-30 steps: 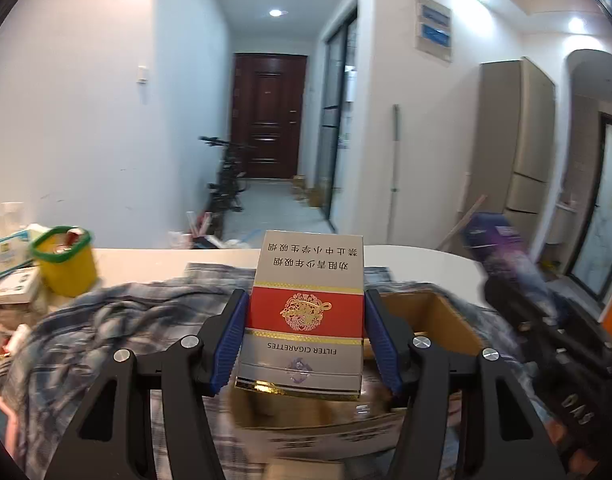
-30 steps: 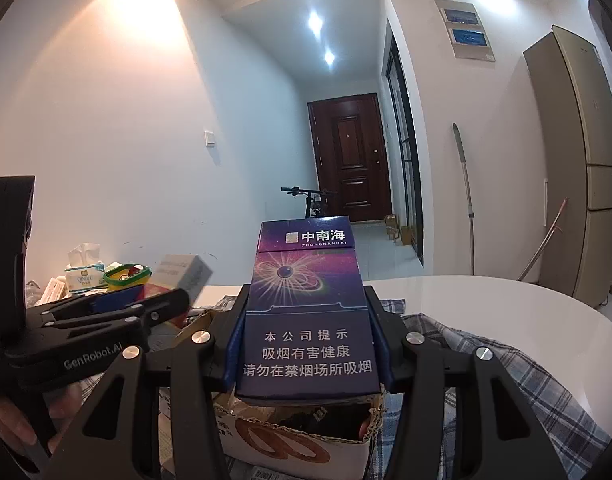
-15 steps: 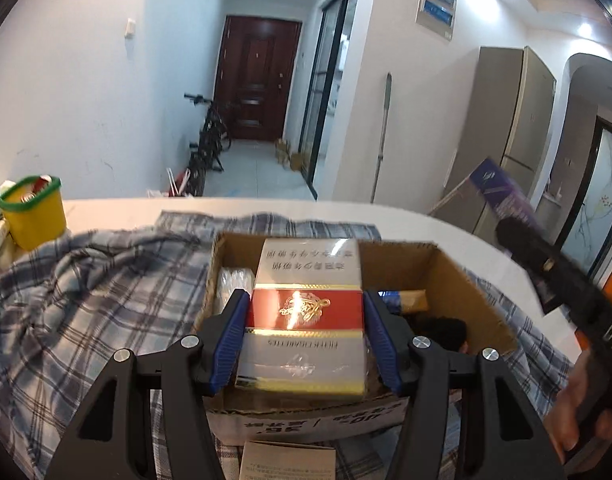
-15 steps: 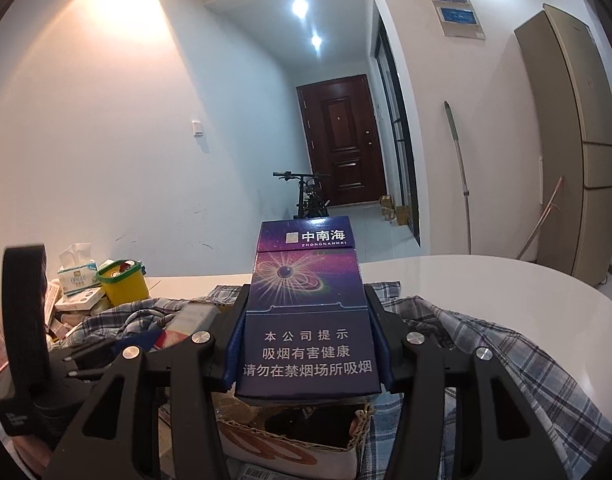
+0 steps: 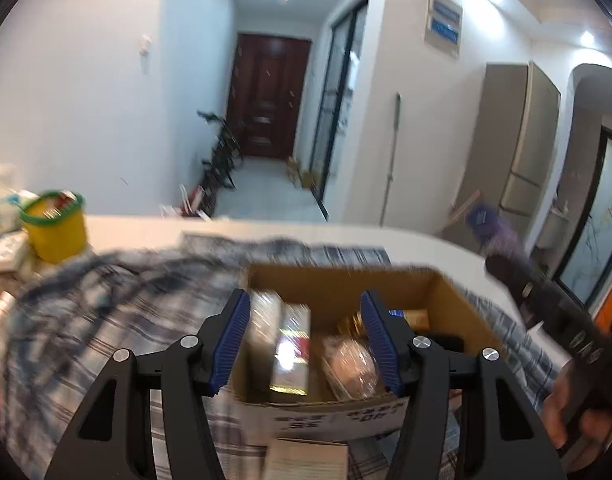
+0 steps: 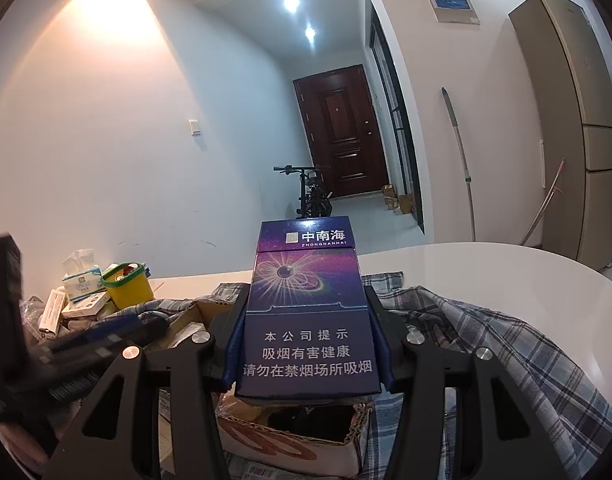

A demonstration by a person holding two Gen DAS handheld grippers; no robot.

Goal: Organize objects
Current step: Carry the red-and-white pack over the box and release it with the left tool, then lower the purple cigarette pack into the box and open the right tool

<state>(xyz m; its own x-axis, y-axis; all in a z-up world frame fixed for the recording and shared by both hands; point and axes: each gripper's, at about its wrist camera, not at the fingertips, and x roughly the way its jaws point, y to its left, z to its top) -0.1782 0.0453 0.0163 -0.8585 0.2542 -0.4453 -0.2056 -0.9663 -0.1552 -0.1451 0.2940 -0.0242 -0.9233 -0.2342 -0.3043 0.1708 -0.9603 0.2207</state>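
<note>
Left wrist view: left gripper [image 5: 306, 340] jaws opening, red-and-white cigarette pack [image 5: 290, 354] loose below, inside brown cardboard box [image 5: 338, 280] | right gripper [image 6: 308, 344] clamped on purple cigarette pack [image 6: 308, 320] over box | risk: purple pack landing on crowded contents, tipping out.

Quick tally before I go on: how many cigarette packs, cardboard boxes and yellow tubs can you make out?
Cigarette packs: 2 (blue pack in the right gripper; red-and-white pack in the box)
Cardboard box: 1
Yellow tub: 1
Total: 4
Other things in the box are too blurred to sort.
</note>
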